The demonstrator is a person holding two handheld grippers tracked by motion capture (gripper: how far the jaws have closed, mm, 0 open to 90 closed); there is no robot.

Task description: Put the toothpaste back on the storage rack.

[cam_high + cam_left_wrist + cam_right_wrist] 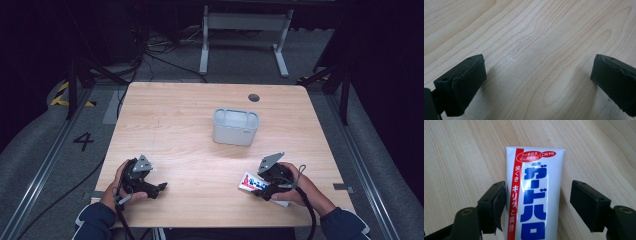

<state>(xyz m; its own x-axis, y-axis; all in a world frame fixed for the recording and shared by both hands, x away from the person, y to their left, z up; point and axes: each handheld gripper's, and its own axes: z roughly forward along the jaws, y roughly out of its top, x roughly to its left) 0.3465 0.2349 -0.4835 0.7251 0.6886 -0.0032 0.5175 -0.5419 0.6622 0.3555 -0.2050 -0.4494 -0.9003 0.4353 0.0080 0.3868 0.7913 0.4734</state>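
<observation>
A white toothpaste tube (535,195) with blue and red Japanese print lies flat on the wooden table (190,130), near the front right (251,183). My right gripper (537,203) is open, its jaws on either side of the tube; the left pad touches or nearly touches it, the right one stands apart. In the high view this gripper (261,189) sits low over the tube. My left gripper (161,188) rests at the front left, open, with bare wood between its jaws (537,82).
A grey open-top container (235,126) stands upright a little right of the table's middle. A dark round grommet (254,97) is set into the far edge. Beyond the table are a white frame's legs, cables and dark floor.
</observation>
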